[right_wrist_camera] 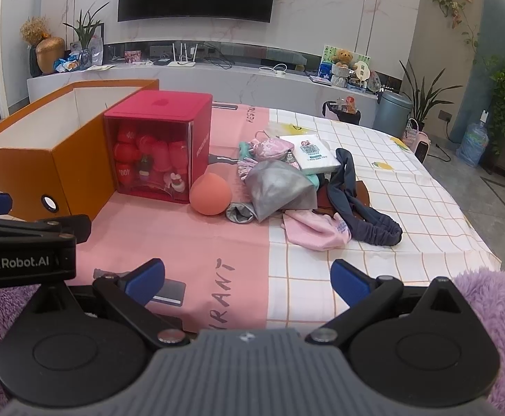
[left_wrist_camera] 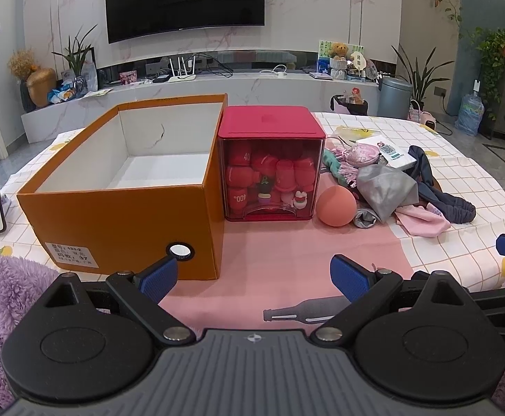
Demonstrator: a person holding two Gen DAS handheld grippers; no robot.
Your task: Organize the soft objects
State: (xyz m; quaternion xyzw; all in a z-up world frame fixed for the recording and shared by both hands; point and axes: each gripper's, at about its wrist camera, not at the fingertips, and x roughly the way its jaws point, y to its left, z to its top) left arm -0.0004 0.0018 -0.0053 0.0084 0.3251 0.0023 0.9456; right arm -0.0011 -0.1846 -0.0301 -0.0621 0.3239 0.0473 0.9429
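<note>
Checked tablecloth (left_wrist_camera: 443,242) | cardboard box (left_wrist_camera: 120,215) | round ball (left_wrist_camera: 335,206) | left tool (left_wrist_camera: 254,277), right tool (right_wrist_camera: 247,279) released

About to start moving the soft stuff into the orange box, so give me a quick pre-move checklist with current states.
1. Left gripper jaws open, nothing held: ok.
2. Right gripper jaws open, nothing held: ok.
3. Orange box lid off, visible floor bare: ok.
4. Ball free of the grey cloth: cannot tell, they touch.
5. Headband on top of the pile: ok.
6. Items hidden under the pile: cannot tell.
</note>
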